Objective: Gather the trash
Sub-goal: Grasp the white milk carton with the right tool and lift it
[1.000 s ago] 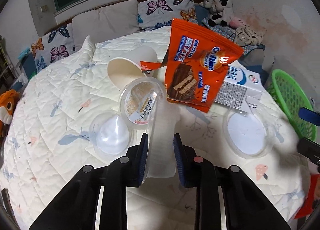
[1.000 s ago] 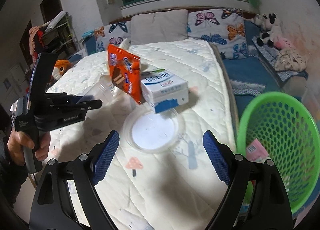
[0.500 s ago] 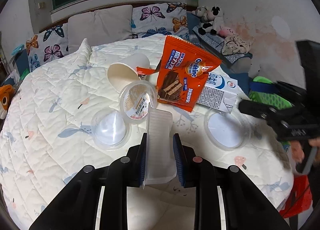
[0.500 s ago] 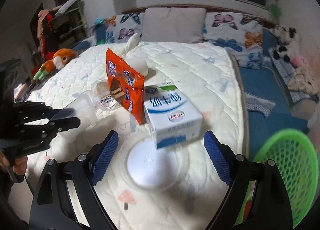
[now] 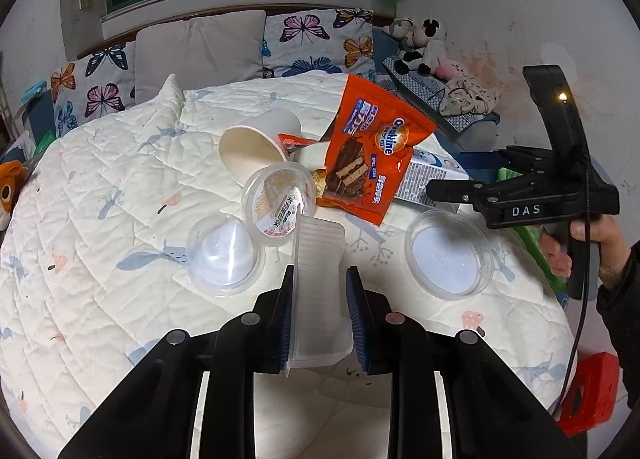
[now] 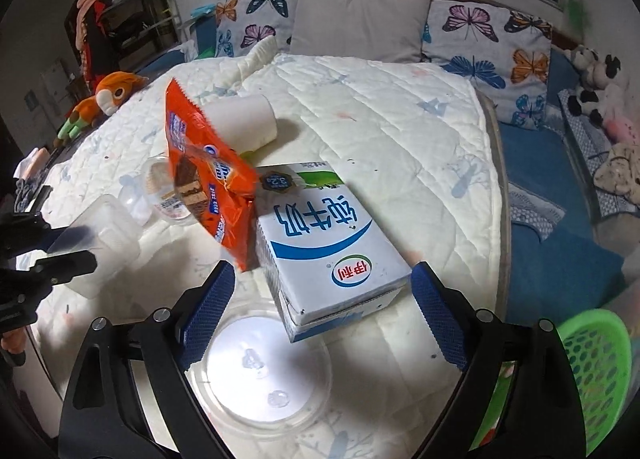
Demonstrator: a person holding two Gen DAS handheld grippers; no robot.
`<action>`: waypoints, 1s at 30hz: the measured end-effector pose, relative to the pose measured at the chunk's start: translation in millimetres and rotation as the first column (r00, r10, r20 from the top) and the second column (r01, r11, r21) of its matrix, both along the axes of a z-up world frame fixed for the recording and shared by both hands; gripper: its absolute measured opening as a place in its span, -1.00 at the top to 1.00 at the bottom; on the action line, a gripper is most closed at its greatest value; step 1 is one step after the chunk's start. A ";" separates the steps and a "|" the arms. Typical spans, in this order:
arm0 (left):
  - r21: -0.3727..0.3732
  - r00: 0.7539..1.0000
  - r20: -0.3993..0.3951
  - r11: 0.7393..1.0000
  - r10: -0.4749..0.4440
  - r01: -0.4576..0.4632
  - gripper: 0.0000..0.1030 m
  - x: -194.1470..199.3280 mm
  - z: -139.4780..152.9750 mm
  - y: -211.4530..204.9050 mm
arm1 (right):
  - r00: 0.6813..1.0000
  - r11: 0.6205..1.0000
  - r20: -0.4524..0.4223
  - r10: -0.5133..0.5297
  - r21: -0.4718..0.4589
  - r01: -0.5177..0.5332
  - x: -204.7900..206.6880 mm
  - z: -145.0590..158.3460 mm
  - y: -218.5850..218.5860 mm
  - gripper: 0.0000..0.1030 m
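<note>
Left tool (image 5: 318,291) clamped on a clear plastic tray (image 5: 320,279), blue pads pressed against both long sides, tray raised above the bed quilt (image 5: 100,219). Right tool (image 6: 320,299) spread wide, holding nothing, poised over the milk carton (image 6: 328,247), one pad to each side and apart from it. Round clear lid (image 6: 260,371) flat on the quilt just below the carton. Orange snack bag (image 6: 208,179) leaning against the carton's far end, paper cup (image 6: 244,119) on its side behind. Domed lid (image 5: 224,255) and labelled clear cup (image 5: 280,203) touching, near the tray. Green basket (image 6: 592,371) off to the right, beside the bed.
</note>
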State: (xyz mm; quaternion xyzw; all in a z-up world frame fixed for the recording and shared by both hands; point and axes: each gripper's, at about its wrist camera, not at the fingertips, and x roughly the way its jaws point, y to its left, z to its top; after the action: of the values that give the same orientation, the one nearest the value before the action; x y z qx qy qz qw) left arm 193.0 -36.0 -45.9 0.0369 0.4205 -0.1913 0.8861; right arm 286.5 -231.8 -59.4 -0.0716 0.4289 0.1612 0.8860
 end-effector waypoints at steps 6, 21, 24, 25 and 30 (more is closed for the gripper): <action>-0.005 1.000 -0.007 1.000 -0.001 0.001 0.53 1.4 -0.5 0.2 | 1.000 1.000 -0.009 0.003 -0.018 -0.004 7.1 -2.2 -4.1 -0.74; -0.002 1.000 -0.022 1.000 -0.006 0.006 0.53 4.5 -6.8 -0.9 | 0.999 0.995 -0.017 0.049 -0.087 -0.050 33.2 -4.7 -4.9 -0.84; -0.006 1.000 -0.025 1.000 -0.002 0.002 0.53 5.3 -7.7 0.8 | 0.998 0.993 -0.021 0.060 -0.096 -0.061 35.4 -5.0 -5.0 -0.85; -0.009 1.000 -0.027 1.000 -0.002 0.001 0.53 5.8 -7.9 1.3 | 0.998 0.993 -0.022 0.067 -0.100 -0.068 35.7 -5.7 -4.6 -0.85; -0.014 1.000 -0.031 1.000 -0.003 0.003 0.53 7.0 -8.8 2.1 | 0.993 0.986 -0.032 0.112 -0.124 -0.115 40.1 -8.8 -0.3 -0.89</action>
State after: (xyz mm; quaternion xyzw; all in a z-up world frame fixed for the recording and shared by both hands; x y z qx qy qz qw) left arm 200.0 -33.8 -54.7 0.0287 0.4327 -0.1961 0.8795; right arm 326.6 -232.1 -68.2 -0.1493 0.4445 0.1849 0.8637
